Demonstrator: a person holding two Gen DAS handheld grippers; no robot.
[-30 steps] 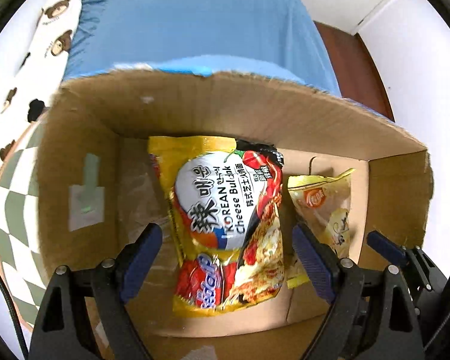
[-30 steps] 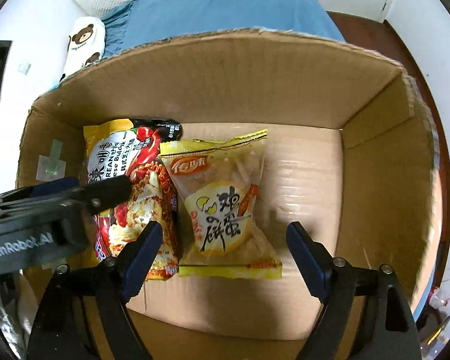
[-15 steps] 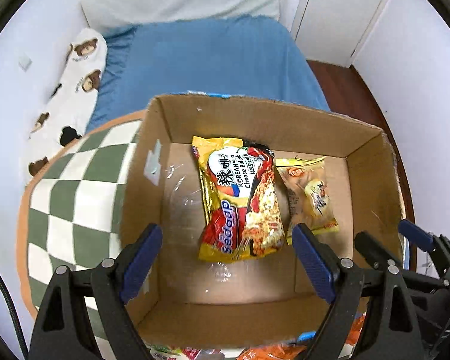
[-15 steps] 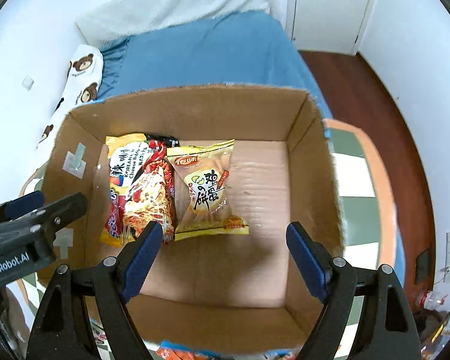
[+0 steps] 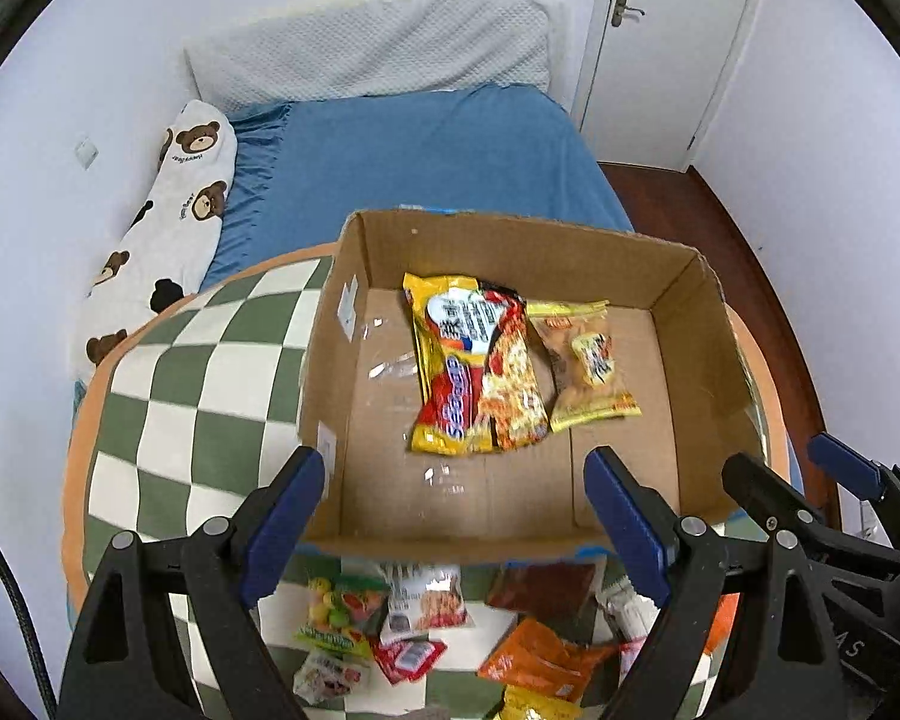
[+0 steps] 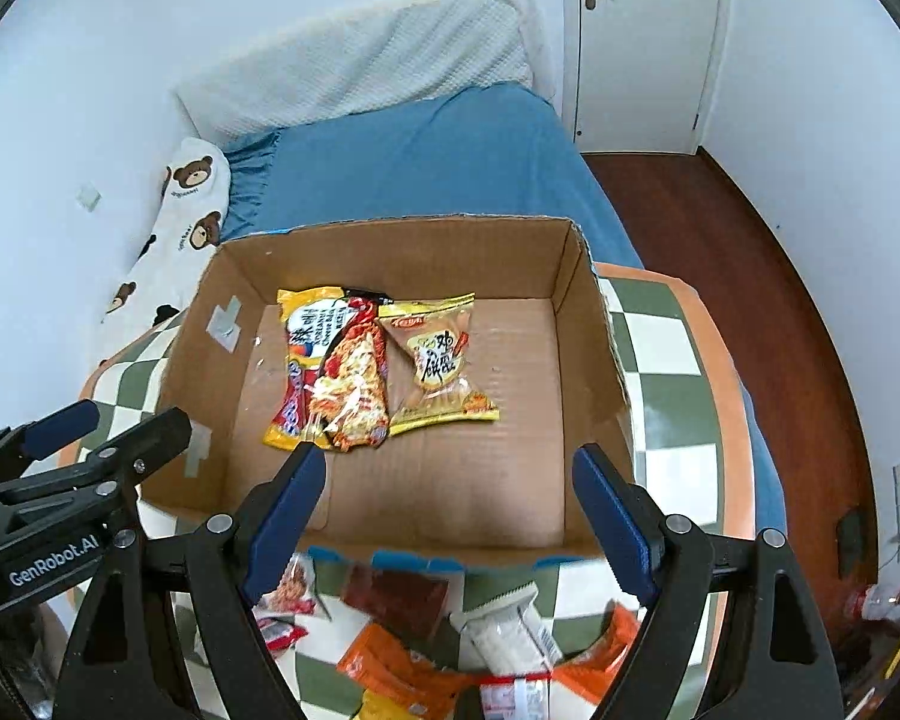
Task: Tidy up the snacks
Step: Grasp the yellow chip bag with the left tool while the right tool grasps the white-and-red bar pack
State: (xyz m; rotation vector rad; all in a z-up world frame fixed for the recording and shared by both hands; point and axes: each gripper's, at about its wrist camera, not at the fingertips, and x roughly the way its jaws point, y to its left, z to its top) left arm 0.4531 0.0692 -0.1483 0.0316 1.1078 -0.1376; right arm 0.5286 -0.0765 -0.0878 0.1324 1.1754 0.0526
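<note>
box (image 5: 684, 276): 1 | packets in box (image 5: 474, 366): 2 | grippers (image 5: 450, 498): 2

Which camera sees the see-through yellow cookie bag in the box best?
The right wrist view. There the clear yellow cookie packet lies near the picture's middle, unblocked, its black lettering readable. The left wrist view shows the same packet farther right, smaller and blurrier, beside the yellow-and-red noodle packet in the brown cardboard box.
</note>
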